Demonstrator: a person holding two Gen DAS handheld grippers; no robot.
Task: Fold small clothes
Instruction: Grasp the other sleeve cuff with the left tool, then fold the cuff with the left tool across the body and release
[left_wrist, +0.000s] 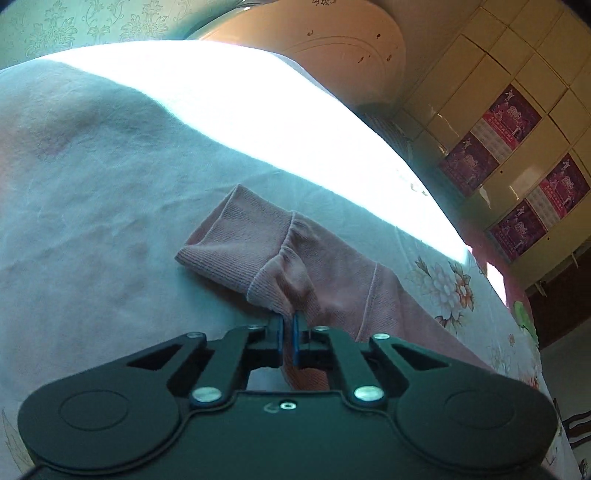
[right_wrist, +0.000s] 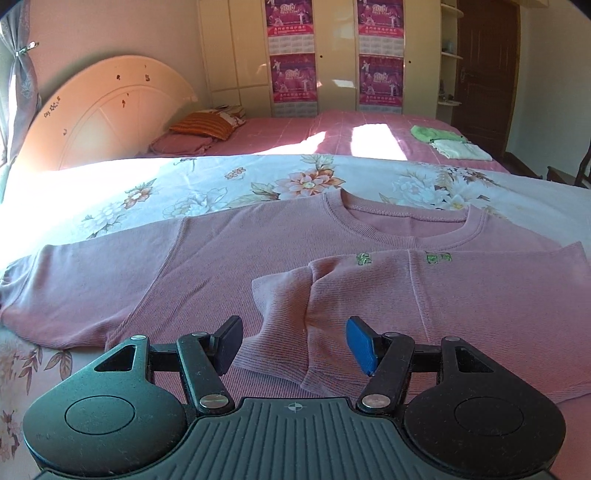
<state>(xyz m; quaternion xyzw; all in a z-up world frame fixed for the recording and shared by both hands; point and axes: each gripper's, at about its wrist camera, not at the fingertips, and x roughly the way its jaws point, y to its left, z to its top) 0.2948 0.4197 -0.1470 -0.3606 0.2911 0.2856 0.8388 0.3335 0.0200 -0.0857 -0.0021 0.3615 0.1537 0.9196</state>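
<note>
A small pink long-sleeved top (right_wrist: 207, 266) lies flat on the floral bedsheet (right_wrist: 207, 184). Its right sleeve (right_wrist: 284, 317) is folded across the chest, cuff toward me. My right gripper (right_wrist: 293, 341) is open, its jaws on either side of that folded sleeve's cuff, holding nothing. In the left wrist view the other sleeve (left_wrist: 280, 258) lies on the pale sheet (left_wrist: 92, 221). My left gripper (left_wrist: 289, 325) is shut on the edge of this sleeve's ribbed cuff, low over the sheet.
A white headboard (right_wrist: 110, 107) stands at the far left. A second bed with a pink cover (right_wrist: 332, 133) lies behind, with pillows (right_wrist: 203, 129) and folded green and white clothes (right_wrist: 450, 142). Wardrobe doors with calendars (right_wrist: 295, 55) line the back wall.
</note>
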